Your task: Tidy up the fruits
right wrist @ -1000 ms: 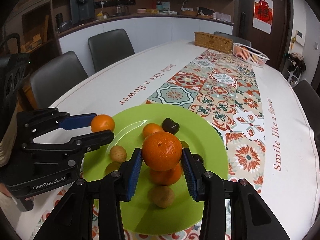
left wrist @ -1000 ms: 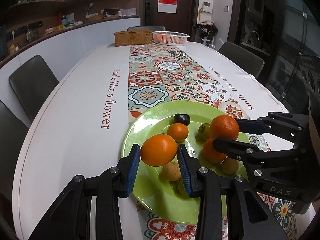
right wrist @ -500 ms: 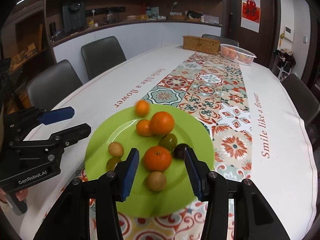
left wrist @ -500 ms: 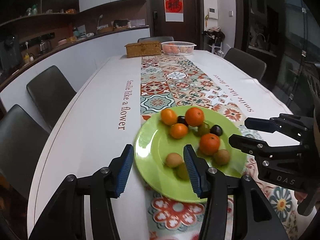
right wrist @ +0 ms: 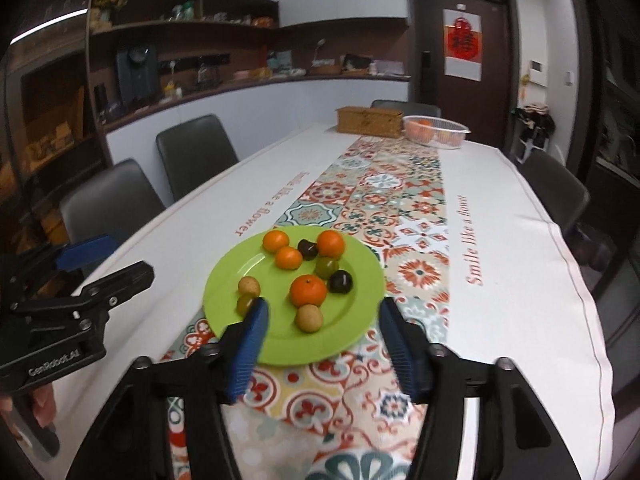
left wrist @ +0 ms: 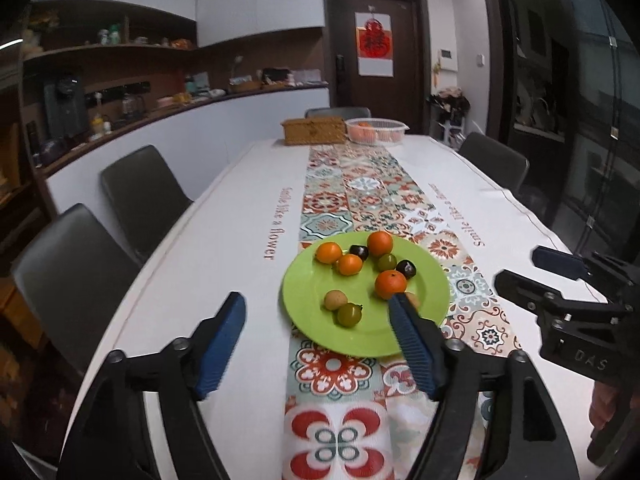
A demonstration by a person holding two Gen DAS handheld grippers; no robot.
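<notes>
Your plate (right wrist: 224, 300) holds nine fruits: four oranges (right wrist: 308, 290), two dark plums (right wrist: 341, 281), two green fruits (right wrist: 327, 267) and two tan ones (right wrist: 309, 318). That count comes from the right wrist view; from the left wrist view your own fingertip (left wrist: 400, 308) covers most of one tan fruit. The plate sits on the patterned runner (right wrist: 384, 200), near the close end of the table (right wrist: 520, 248). Your left gripper (left wrist: 316, 312) is spread wide with nothing between its pads, hanging back from the plate's near rim; your right gripper (right wrist: 322, 312) is likewise spread and bare, its tips just over the near rim. At the far end stand one wicker box (left wrist: 313, 131) and one white basket (left wrist: 376, 130) with oranges inside. White cloth lies bare on both sides of the runner, and four chairs (left wrist: 140, 196) ring the table edges, well apart from the plate. A second ago each of your grippers clamped an orange above the plate; both oranges now rest on it at the far side, and both grippers have pulled back toward you and risen, so the plate looks smaller.
</notes>
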